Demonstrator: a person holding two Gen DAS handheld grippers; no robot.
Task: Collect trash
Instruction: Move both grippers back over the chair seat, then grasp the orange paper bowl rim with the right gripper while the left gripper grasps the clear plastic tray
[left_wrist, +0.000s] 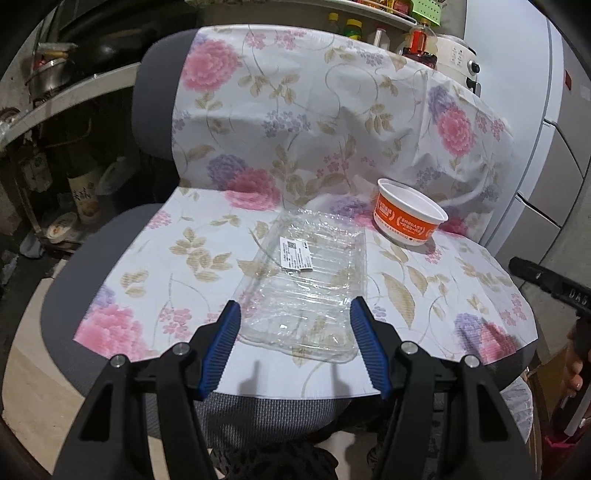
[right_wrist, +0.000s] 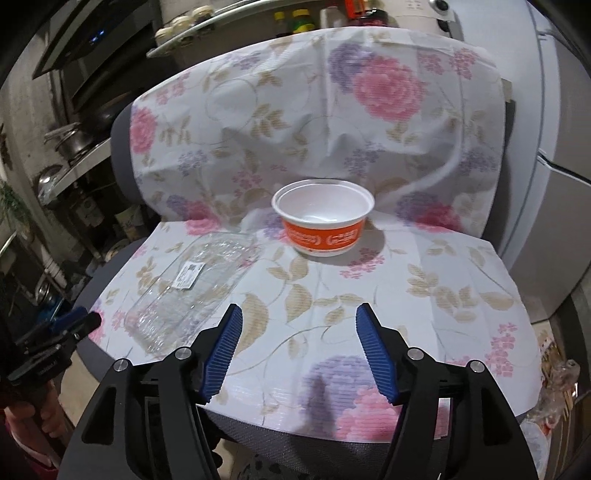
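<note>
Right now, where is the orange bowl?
In the right wrist view the orange bowl stands upright at the back of the cloth-covered seat, right of the clear plastic tray.

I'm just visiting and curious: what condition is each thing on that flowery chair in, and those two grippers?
Orange bowl: upright, empty, no lid.
Clear plastic tray: lying flat, empty, label showing.
Floral cloth: draped over seat and backrest.
Left gripper: open, holding nothing.
Right gripper: open, holding nothing.
</note>
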